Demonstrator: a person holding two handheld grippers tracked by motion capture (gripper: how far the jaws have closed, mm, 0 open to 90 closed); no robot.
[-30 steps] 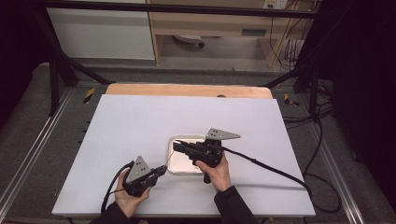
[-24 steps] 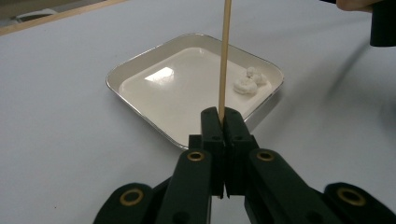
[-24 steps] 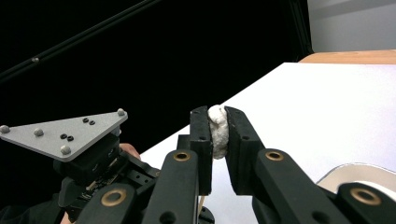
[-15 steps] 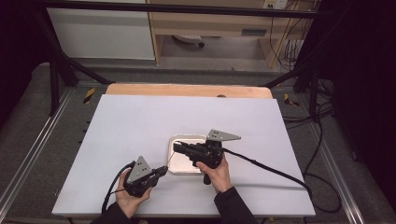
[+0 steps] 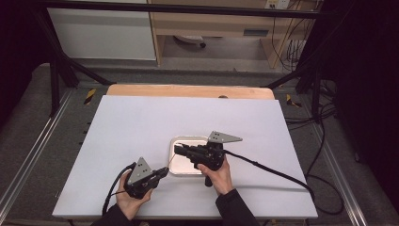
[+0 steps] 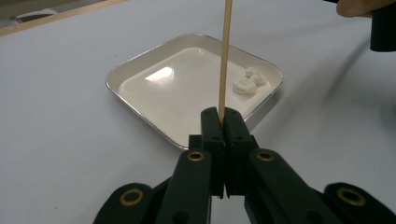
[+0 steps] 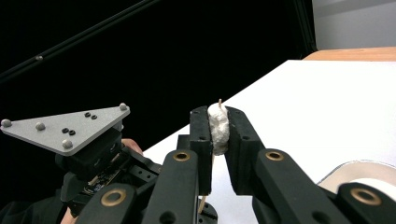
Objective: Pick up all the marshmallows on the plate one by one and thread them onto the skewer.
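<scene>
Two claws engaged: left claw [image 6: 223, 122] clamps wooden skewer [image 6: 225, 56]; right claw [image 7: 219, 125] pinches white marshmallow piece [image 7: 218, 128], skewer tip emerging. Step: threading. Next likely needs pushing the piece farther down, tray [image 6: 140, 70] pieces following.

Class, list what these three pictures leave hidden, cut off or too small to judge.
1. Left gripper view: the skewer runs off the top edge; its tip is unseen.
2. Right gripper view: the right claw covers the white lump; how far the skewer has pierced it is hidden.
3. High view: the tray contents are too small.
</scene>
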